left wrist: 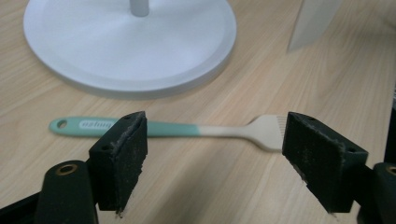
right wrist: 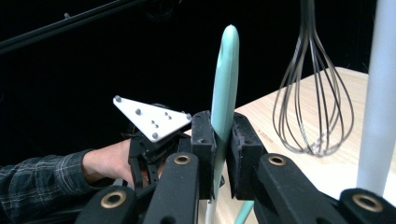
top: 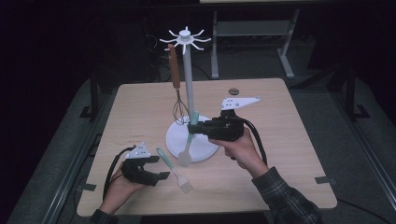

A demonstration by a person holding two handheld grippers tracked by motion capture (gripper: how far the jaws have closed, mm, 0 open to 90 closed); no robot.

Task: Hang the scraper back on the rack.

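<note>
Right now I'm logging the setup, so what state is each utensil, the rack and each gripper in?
Left gripper: open, nothing between the pads.
Right gripper: shut on the spatula.
Spatula: held upright by its teal handle, blade down over the base.
Brush: lying flat on the table, free.
Whisk: hanging from the rack, wires down.
Rack: upright on its round base.
</note>
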